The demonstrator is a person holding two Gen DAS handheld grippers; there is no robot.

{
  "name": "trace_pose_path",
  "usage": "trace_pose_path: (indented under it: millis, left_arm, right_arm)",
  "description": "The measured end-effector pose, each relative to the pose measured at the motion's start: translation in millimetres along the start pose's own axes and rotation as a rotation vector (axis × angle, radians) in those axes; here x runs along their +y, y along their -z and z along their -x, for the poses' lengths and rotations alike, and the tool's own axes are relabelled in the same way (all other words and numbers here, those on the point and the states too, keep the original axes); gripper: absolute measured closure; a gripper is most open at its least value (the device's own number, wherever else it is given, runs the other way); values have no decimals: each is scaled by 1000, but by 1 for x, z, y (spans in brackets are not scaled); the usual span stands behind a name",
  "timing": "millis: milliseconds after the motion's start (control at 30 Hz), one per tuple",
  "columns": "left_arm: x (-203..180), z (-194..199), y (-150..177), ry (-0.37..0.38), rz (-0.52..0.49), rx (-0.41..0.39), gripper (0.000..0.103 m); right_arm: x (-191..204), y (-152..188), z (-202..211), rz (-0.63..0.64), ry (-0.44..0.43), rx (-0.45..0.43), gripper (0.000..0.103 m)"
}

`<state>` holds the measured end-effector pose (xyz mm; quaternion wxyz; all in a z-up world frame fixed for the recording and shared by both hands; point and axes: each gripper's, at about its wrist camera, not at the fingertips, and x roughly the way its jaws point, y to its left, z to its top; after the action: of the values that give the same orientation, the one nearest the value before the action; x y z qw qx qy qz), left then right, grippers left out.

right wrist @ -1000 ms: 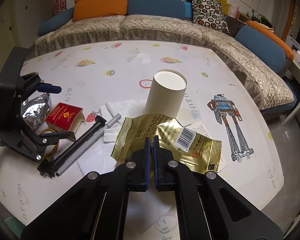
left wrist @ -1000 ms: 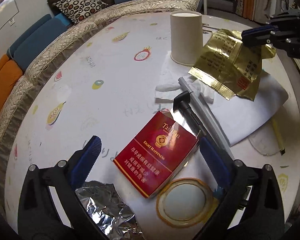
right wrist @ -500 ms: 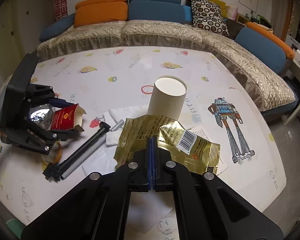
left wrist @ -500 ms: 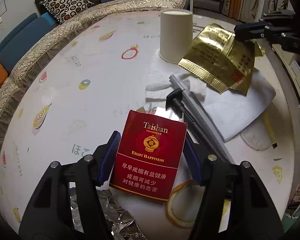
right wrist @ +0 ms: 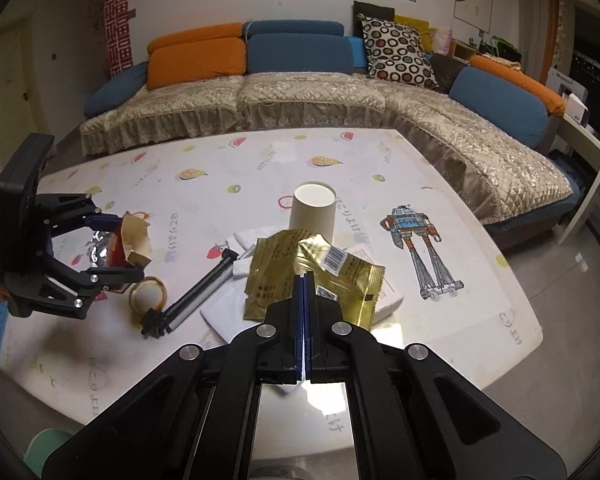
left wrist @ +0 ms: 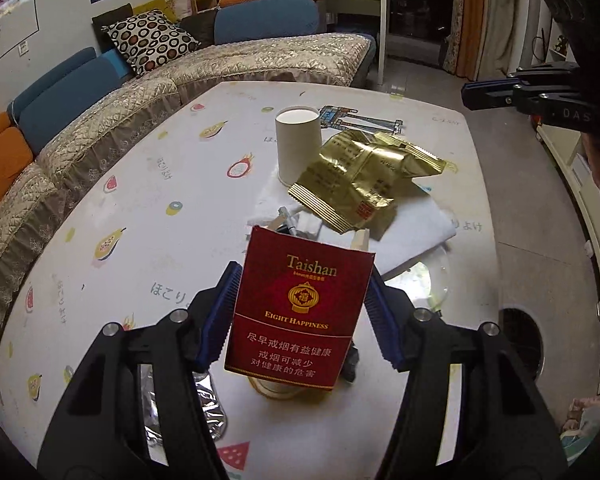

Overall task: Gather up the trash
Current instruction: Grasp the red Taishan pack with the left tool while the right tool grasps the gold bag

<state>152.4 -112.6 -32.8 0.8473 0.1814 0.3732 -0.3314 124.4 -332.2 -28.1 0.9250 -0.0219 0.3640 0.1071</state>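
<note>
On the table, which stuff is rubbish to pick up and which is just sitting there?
Rubbish: red cigarette pack in the left gripper; gold wrapper; foil scrap; white paper cup; tissues.

Probably just lying about: black and grey tool; round lid; sofa cushions.

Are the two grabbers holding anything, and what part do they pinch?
The left gripper holds the red cigarette box by its two side edges, lifted off the table. The right gripper is shut with nothing in it; the gold wrapper lies below it.
</note>
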Motion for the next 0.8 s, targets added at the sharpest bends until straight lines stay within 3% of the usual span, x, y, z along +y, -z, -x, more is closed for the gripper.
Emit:
trace_pose_path:
  millis: [133,167,200,267,333,567,633,667,733,800]
  left_arm:
    - [3,4,5,-5,57,0,45]
    - [4,3,7,-9,71,2,45]
    - [6,0,8,-10,78,10,45]
    - [9,-5,11,-16,85,20,45]
    - [13,-11,14,-18,89,31,45]
    - [21,-40,24,-14,96,61,45]
    - [23,-46,27,-12,95,69,45]
    - [23,-48,28,-10,91,72,45]
    - [23,-51,31,-10,83,75,45]
    - [23,-52,31,-6,83,71,45]
  right_arm:
    - [-1,7,-12,-1,-21,22,97]
    - [0,8,-17,-8,-35,34,81]
    - [1,8,-22,-13,-41,40,43]
    - [9,6,-28,10,5,-8,13]
    - [18,3,-40,64,37,-31,14]
    - [26,-3,-104,123,127,75,17]
    - [24,2,-123,119,132,136,32]
    - [24,5,-130,122,133,165,47]
    - [26,10,-133,145,147,153,54]
    - [25,11,-131,135,141,145,70]
